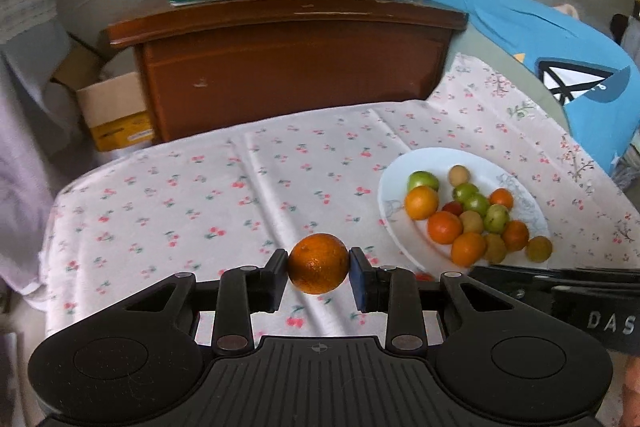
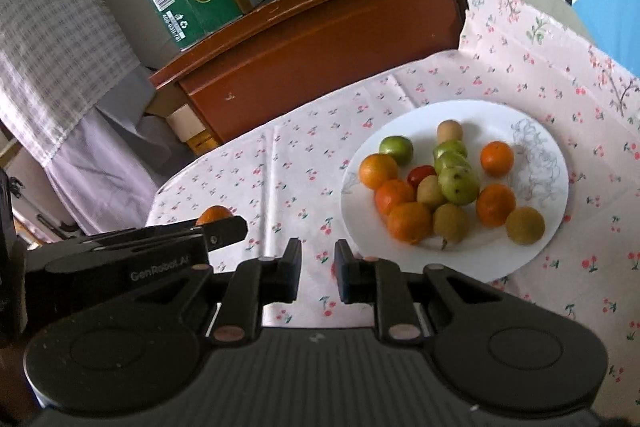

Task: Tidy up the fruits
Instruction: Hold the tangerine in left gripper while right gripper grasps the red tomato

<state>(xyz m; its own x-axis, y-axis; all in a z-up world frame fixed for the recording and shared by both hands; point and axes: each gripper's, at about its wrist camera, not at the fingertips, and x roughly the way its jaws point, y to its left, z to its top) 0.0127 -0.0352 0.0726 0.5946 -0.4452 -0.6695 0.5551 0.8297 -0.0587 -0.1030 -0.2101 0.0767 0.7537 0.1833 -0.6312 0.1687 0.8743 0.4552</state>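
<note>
Orange (image 1: 318,263), pinched by left gripper (image 1: 318,273) left of plate (image 1: 394,179); right gripper (image 2: 317,273) clenched empty; round skin may slip out.

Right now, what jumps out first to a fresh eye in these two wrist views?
The orange pinched between the left gripper pads, held above the cherry-print cloth, dead centre of the left wrist view. Next, the white plate piled with orange, green and yellowish fruit, on the cloth to the right. The right gripper is shut and holds nothing, near the plate's edge.
</note>
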